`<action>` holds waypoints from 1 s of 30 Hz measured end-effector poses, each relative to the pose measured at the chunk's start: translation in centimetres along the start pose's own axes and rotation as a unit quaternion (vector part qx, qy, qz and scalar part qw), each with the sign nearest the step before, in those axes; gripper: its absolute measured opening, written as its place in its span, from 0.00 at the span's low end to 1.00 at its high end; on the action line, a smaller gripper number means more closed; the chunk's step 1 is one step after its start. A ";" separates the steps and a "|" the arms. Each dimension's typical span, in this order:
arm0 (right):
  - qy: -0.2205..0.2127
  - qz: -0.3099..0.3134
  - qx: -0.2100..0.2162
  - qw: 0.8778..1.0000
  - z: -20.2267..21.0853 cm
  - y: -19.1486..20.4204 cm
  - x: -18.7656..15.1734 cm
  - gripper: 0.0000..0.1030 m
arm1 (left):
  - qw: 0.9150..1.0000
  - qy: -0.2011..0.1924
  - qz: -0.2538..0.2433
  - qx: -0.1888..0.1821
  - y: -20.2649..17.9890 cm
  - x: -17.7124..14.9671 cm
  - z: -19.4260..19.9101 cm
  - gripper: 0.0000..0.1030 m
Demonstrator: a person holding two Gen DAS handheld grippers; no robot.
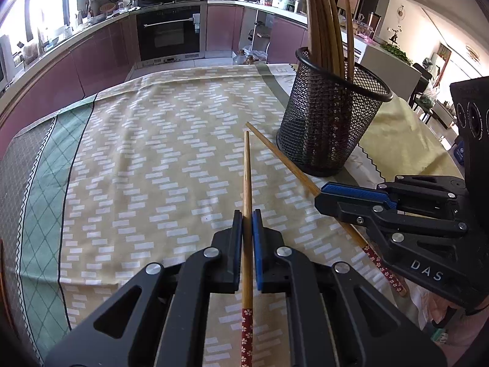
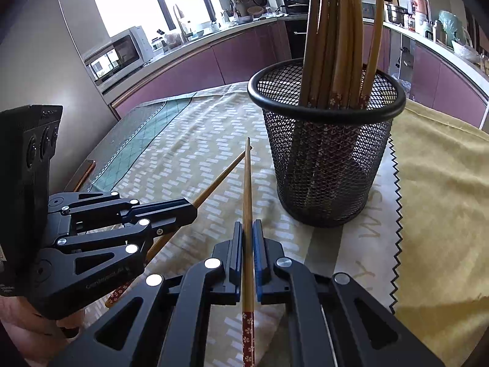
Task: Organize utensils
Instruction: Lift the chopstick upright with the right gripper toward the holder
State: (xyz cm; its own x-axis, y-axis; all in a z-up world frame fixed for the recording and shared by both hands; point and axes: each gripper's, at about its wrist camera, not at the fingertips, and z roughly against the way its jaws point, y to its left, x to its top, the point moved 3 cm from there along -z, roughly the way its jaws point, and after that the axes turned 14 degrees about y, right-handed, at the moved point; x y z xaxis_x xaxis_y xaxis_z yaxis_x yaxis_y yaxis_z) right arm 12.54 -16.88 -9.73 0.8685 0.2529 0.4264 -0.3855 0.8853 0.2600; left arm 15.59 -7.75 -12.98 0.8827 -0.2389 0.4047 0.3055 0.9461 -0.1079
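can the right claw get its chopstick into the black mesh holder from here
Probably yes. The right claw is shut on a bamboo chopstick, and the black mesh holder stands just ahead to its right with nothing between; the holder's chopsticks leave open room at the rim.

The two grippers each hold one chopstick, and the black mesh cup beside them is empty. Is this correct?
Not quite. Each gripper does hold one chopstick: the left gripper is shut on one chopstick, the right gripper on another chopstick. But the black mesh cup is not empty: the right wrist view shows a bundle of chopsticks standing in it.
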 end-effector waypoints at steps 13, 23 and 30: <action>-0.032 0.012 0.024 0.999 3.0 0.5 -0.6 0.06 | 1.000 -0.023 0.002 -0.015 0.9 -0.8 2.9 0.07; -0.054 0.019 0.033 0.998 4.7 0.9 -0.6 0.06 | 0.998 -0.040 0.004 -0.043 1.4 -1.4 5.8 0.07; -0.071 0.019 0.038 0.997 5.6 1.0 -0.7 0.06 | 0.997 -0.050 0.004 -0.058 1.8 -1.6 7.6 0.07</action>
State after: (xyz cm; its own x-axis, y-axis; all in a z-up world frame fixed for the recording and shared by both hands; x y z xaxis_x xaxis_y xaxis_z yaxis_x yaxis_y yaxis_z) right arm 9.82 -18.41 -4.91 0.8021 0.2241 0.5535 -0.4446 0.8430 0.3029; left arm 12.02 -3.95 -6.94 0.8470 -0.2036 0.4910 0.3432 0.9149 -0.2127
